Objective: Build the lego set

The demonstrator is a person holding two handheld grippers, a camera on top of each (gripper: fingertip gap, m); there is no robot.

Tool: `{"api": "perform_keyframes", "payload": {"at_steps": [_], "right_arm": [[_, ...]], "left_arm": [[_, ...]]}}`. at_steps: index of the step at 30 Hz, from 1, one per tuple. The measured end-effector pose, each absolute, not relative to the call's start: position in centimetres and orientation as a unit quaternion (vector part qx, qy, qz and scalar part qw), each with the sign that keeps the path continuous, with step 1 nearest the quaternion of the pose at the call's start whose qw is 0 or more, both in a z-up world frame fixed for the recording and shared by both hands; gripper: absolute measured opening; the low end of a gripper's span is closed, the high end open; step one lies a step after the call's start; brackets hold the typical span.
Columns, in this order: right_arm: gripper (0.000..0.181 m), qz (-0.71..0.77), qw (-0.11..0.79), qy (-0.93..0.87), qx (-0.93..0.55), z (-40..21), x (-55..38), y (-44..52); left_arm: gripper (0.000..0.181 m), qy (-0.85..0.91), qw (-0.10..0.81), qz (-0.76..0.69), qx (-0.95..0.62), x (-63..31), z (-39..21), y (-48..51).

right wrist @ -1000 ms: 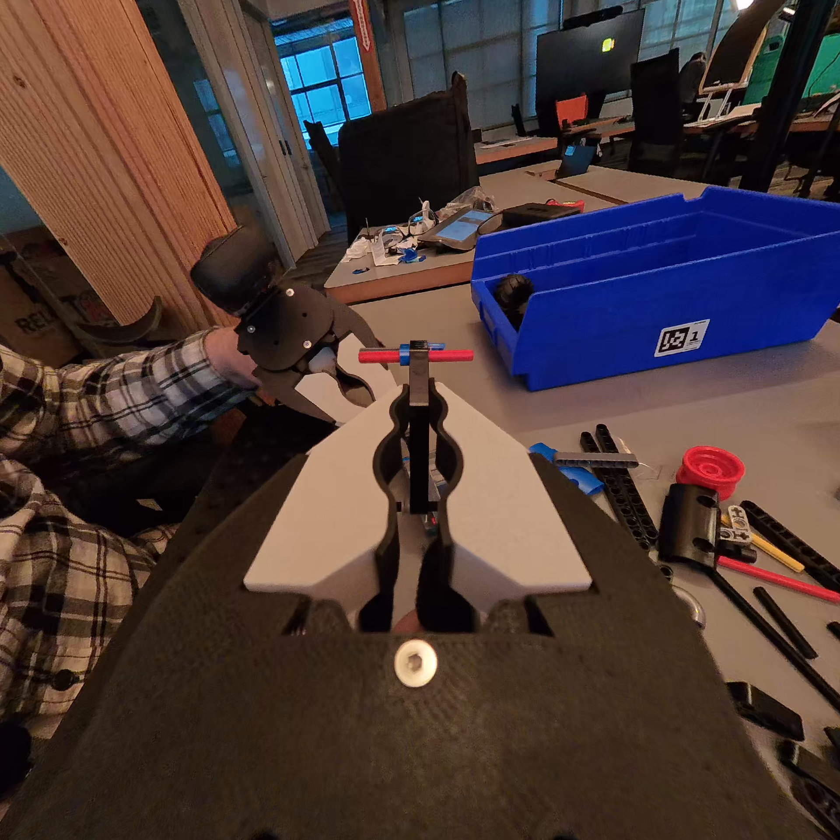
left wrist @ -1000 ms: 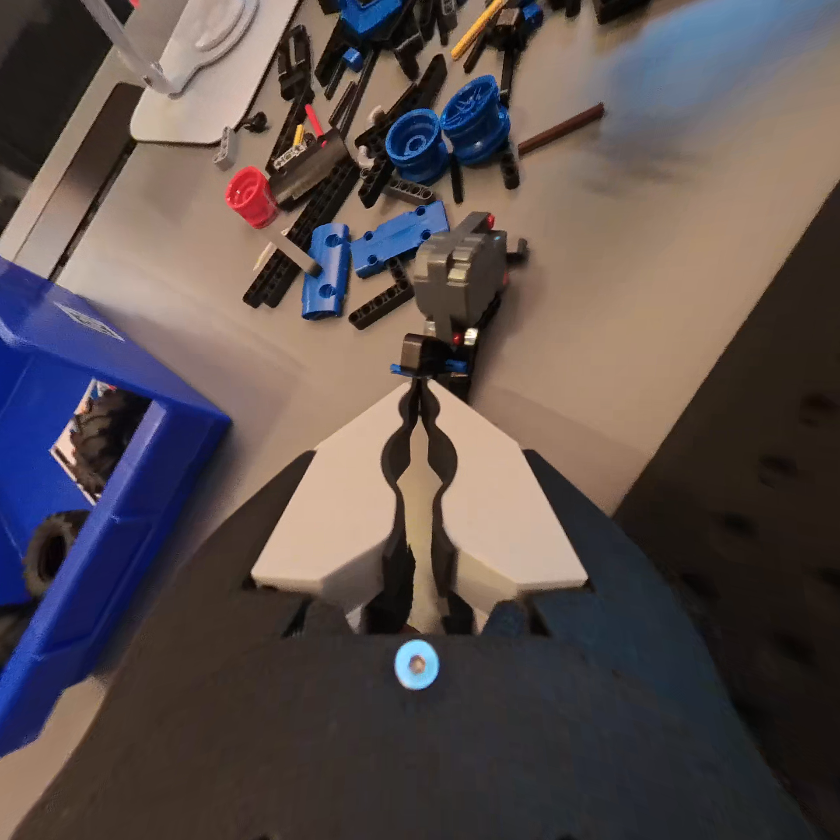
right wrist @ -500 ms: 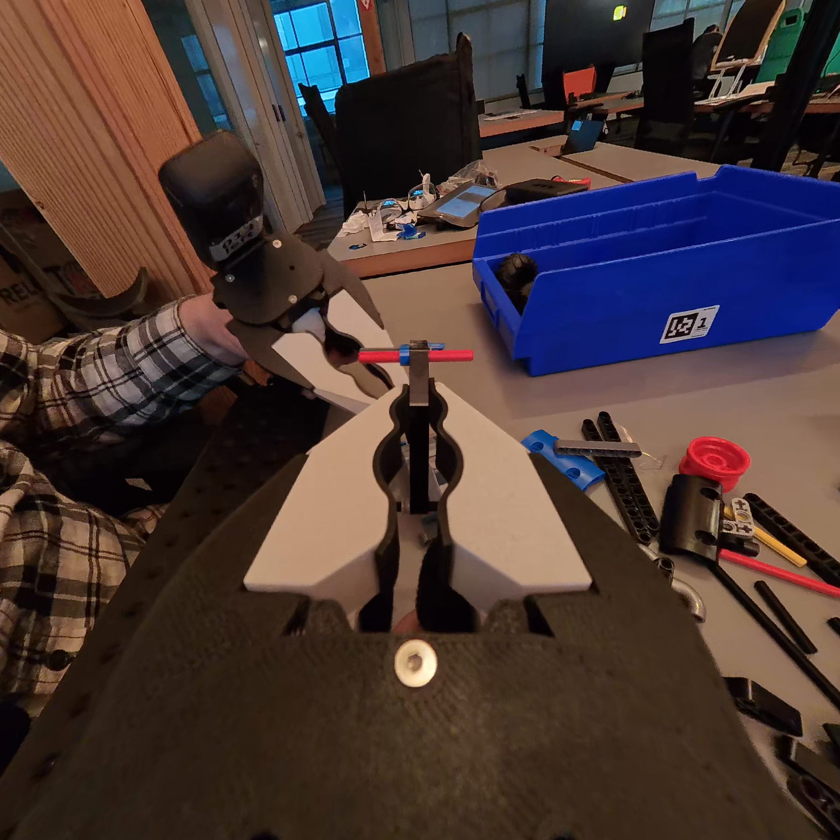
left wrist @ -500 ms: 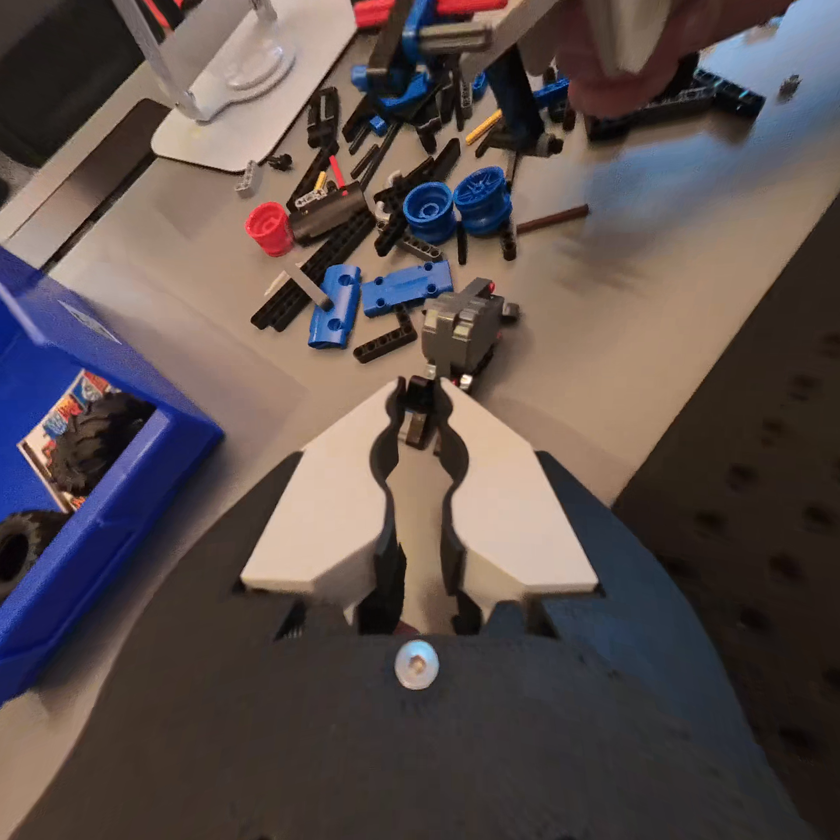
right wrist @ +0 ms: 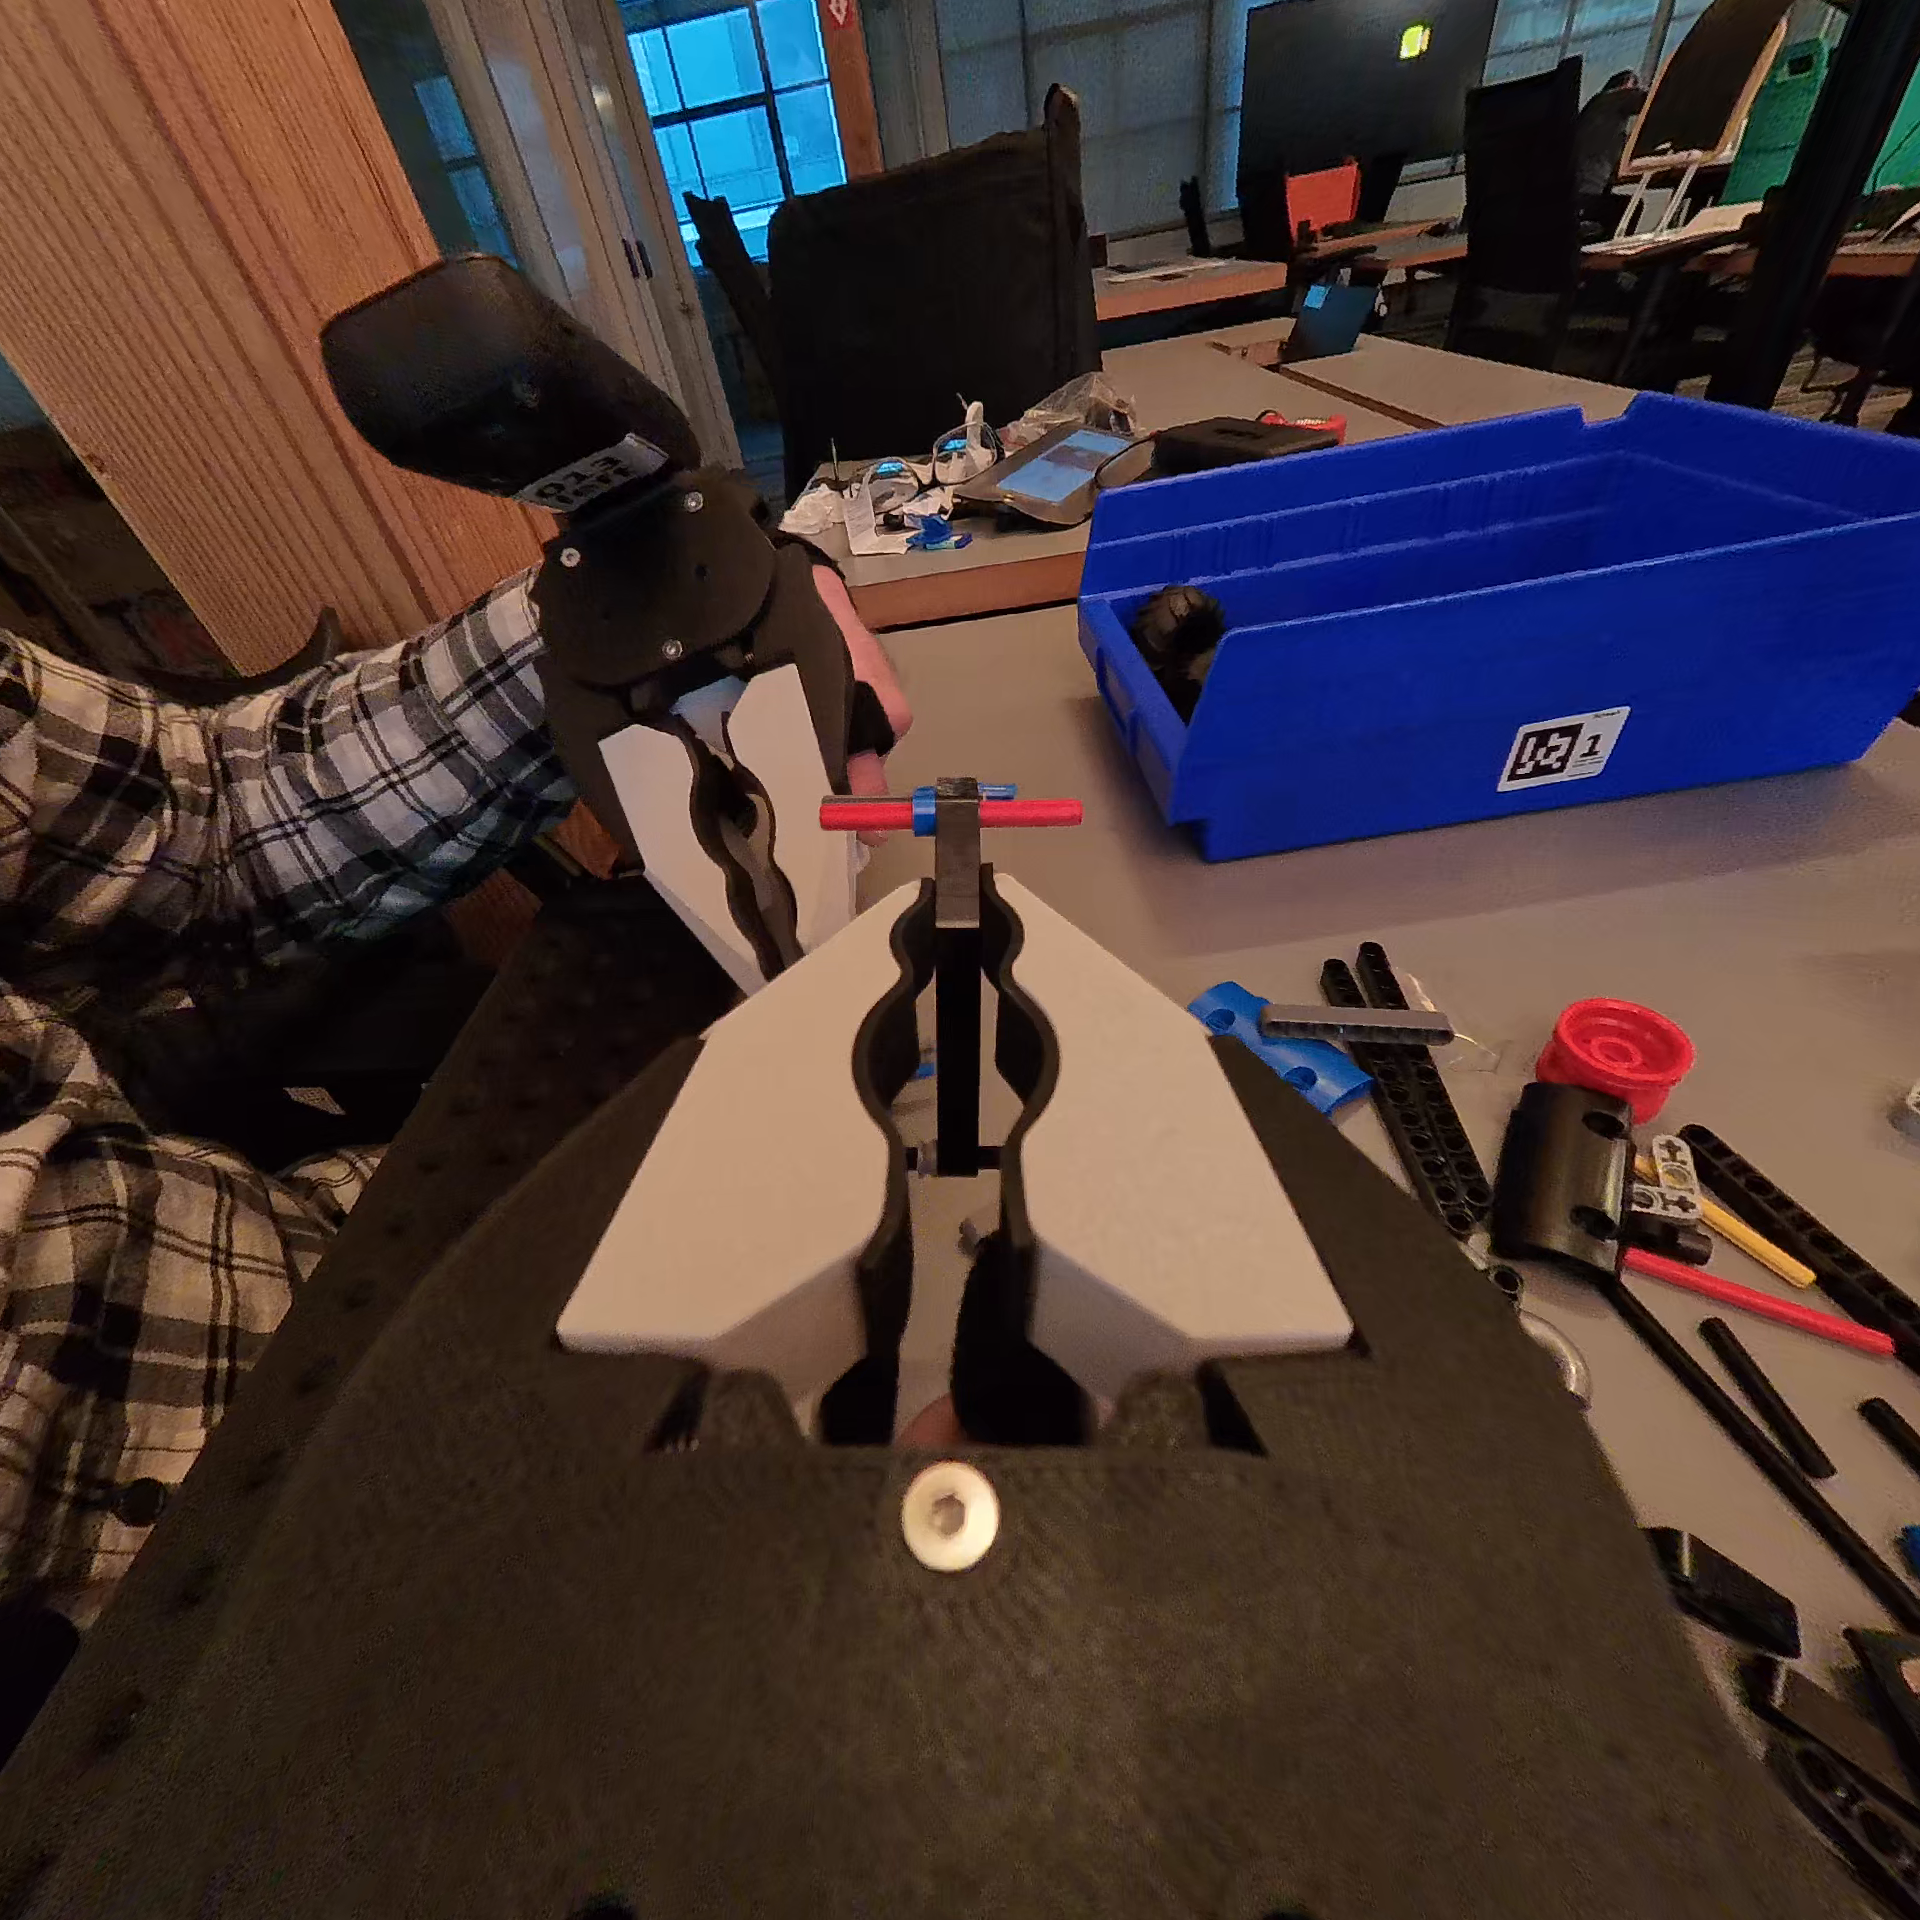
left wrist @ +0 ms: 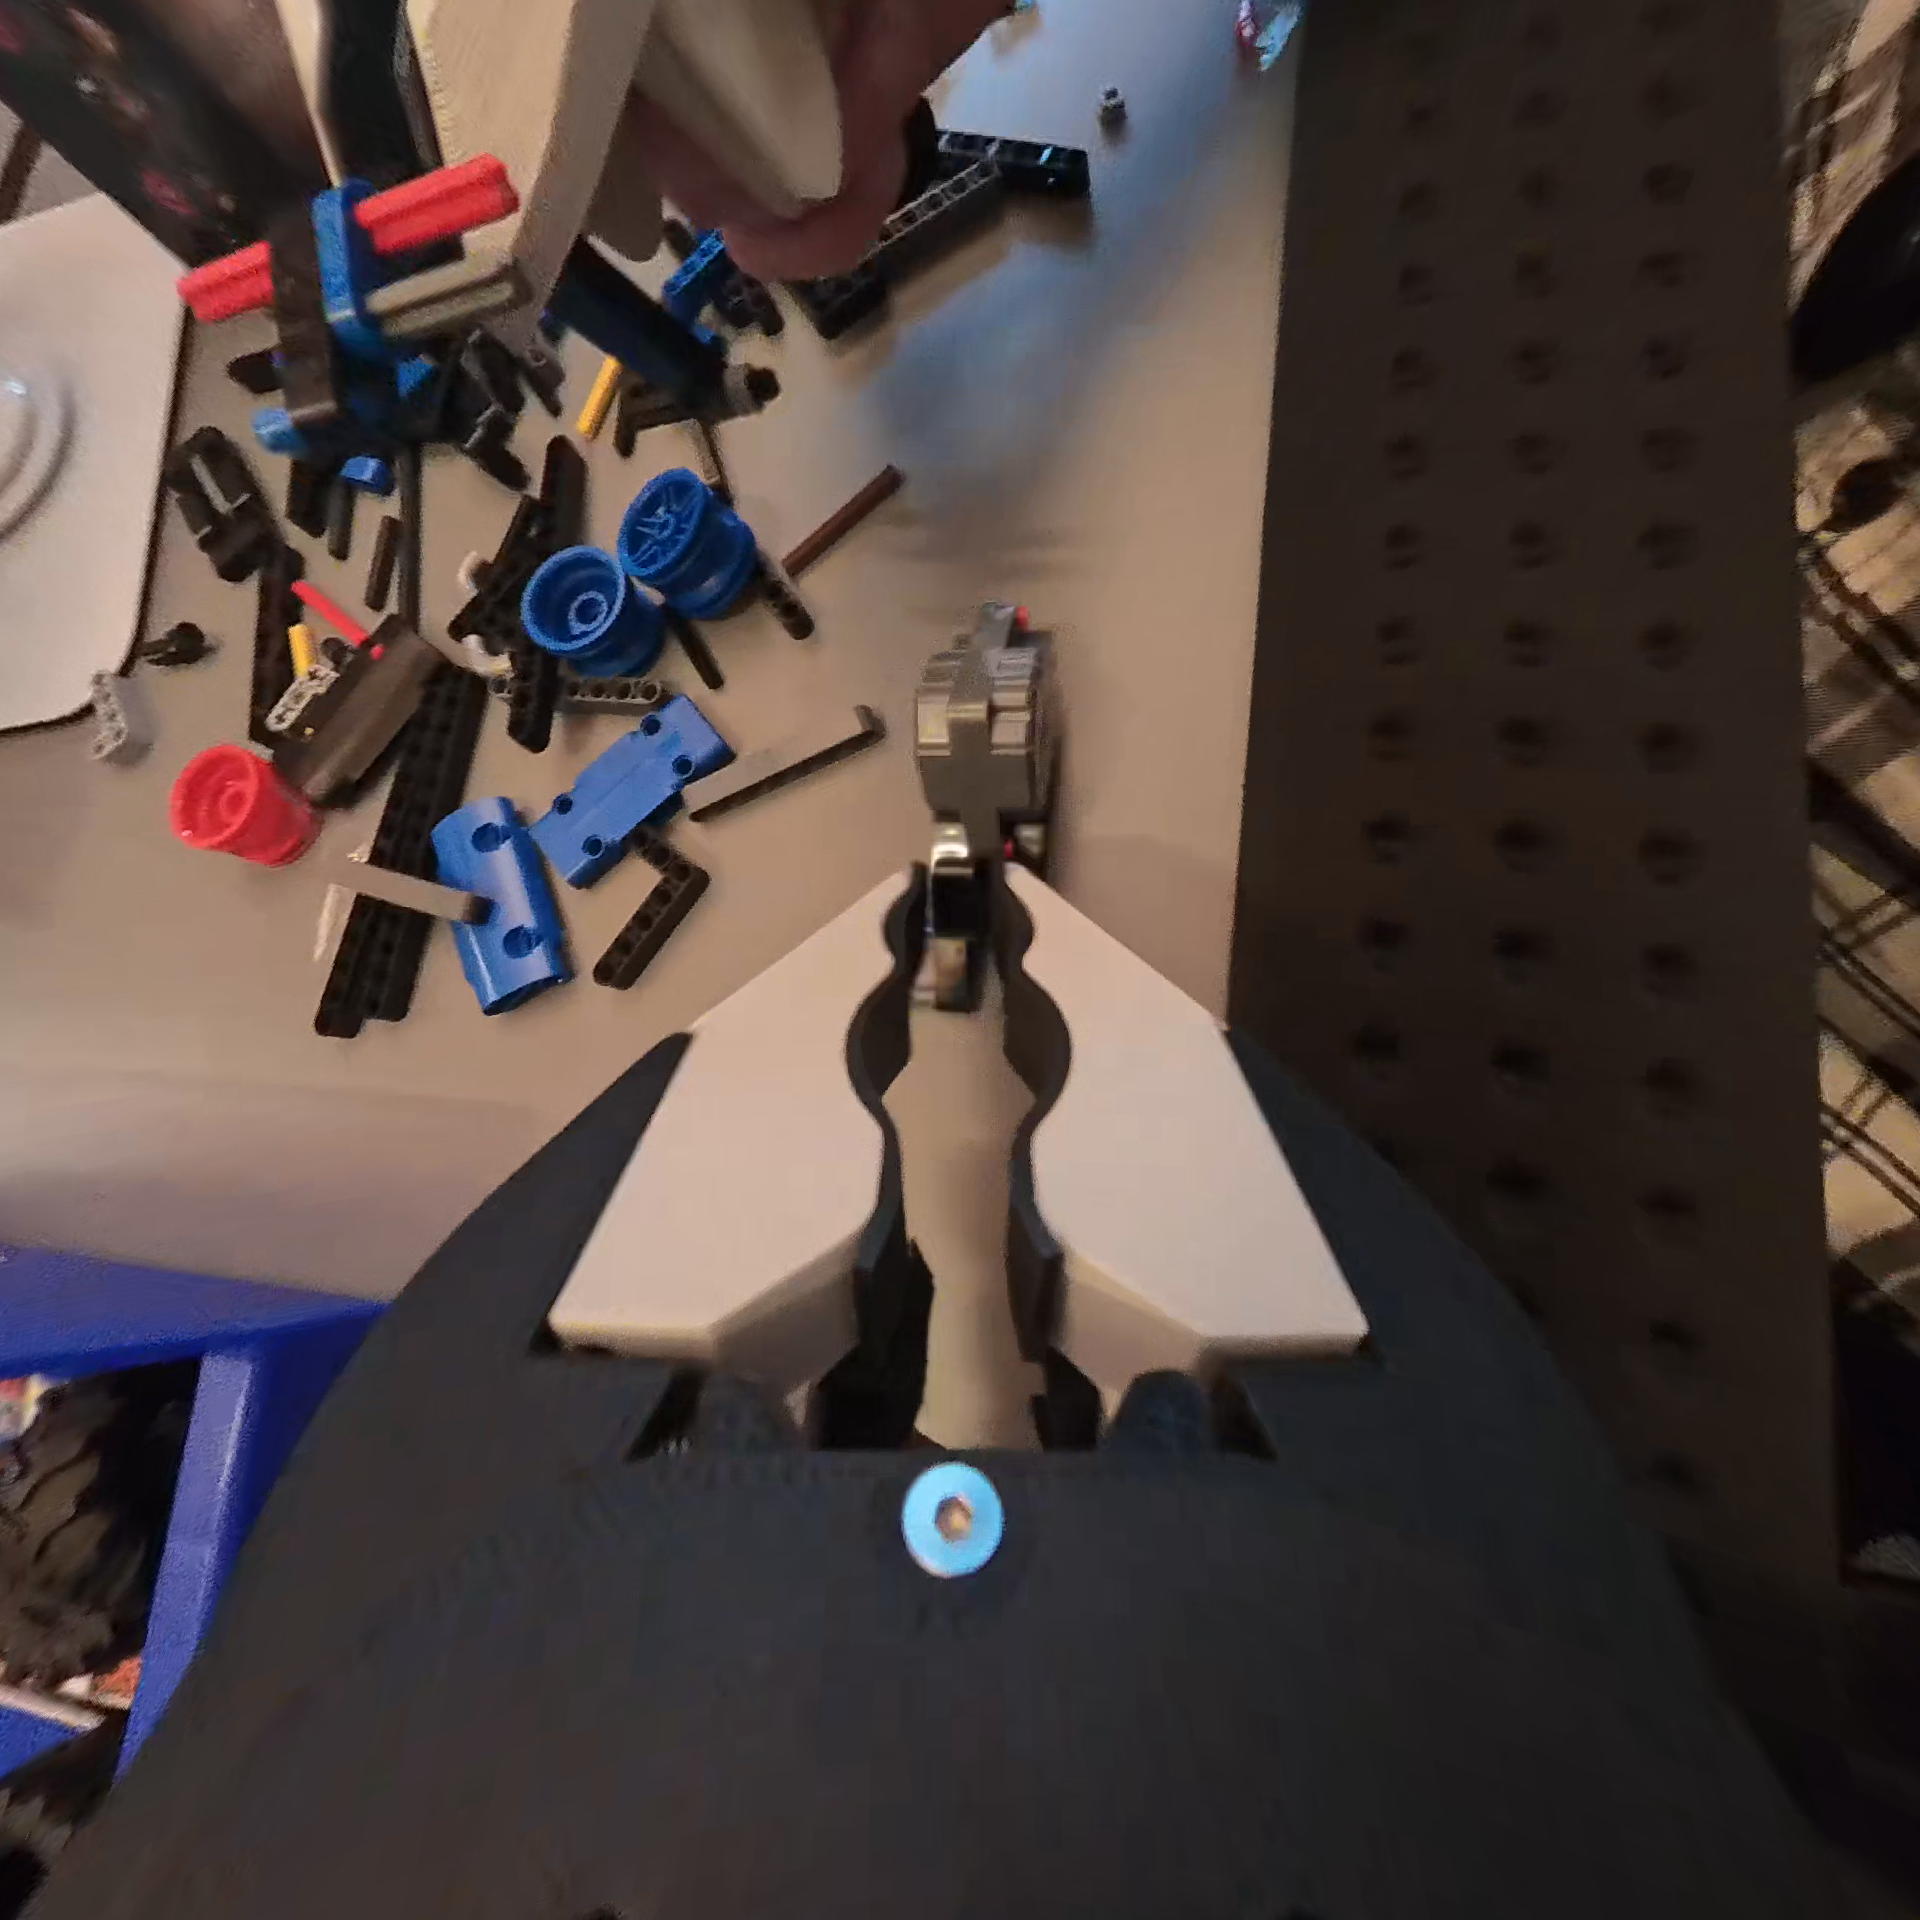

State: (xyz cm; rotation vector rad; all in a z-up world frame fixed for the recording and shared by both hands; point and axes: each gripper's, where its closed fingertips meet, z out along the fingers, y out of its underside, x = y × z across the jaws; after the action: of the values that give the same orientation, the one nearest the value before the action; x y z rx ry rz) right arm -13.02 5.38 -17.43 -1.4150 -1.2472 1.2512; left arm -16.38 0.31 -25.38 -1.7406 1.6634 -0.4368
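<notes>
Since 1 s ago the left gripper has swung right along the counter edge & parted its fingers a bit; they now sit around a small black-and-grey Lego piece at the tips. Whether they truly pinch it I can't tell — gap looks slightly wider than the piece. Just beyond it lies the dark-grey blocky motor-like Lego unit on a black frame, near the counter's right edge.

Right gripper hasn't changed its hold: fingers closed on a thin black upright beam w/ a red cross-axle and blue bush on top, held up in the air, left of the big blue plastic bin.

Progress, my read: early. Only 2 small sub-assemblies exist. Left to do: most of it — two blue wheel hubs, red hub, blue curved panels, long black beams & axles all loose on the counter, black tyres in the bin. Next is prob. mating the two held parts.
</notes>
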Motion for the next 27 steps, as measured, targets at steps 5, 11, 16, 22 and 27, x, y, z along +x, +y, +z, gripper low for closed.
{"api": "perform_keyframes", "payload": {"at_steps": [5,11,16,22,27], "right_arm": [[0.006,0.494,0.421,-0.504,-0.57,-17.9,-13.1,5.4],[0.006,0.459,0.404,-0.537,-0.581,-19.7,-13.8,4.7],[0.006,0.452,0.354,-0.571,-0.586,-21.8,-14.4,2.7],[0.006,0.44,0.333,-0.591,-0.588,-22.9,-14.7,1.8],[0.006,0.453,0.349,-0.562,-0.598,-21.9,-14.4,3.1]], "left_arm": [[0.039,0.566,0.4,-0.131,-0.709,-17.1,-24.2,1.5],[0.026,0.483,0.417,-0.086,-0.765,-18.0,-24.6,2.1],[0.01,0.52,0.402,-0.047,-0.752,-18.7,-25.6,2.8],[0.022,0.482,0.415,-0.033,-0.771,-19.6,-25.1,4.1],[0.031,0.421,0.437,-0.09,-0.79,-19.6,-23.8,2.7]]}}
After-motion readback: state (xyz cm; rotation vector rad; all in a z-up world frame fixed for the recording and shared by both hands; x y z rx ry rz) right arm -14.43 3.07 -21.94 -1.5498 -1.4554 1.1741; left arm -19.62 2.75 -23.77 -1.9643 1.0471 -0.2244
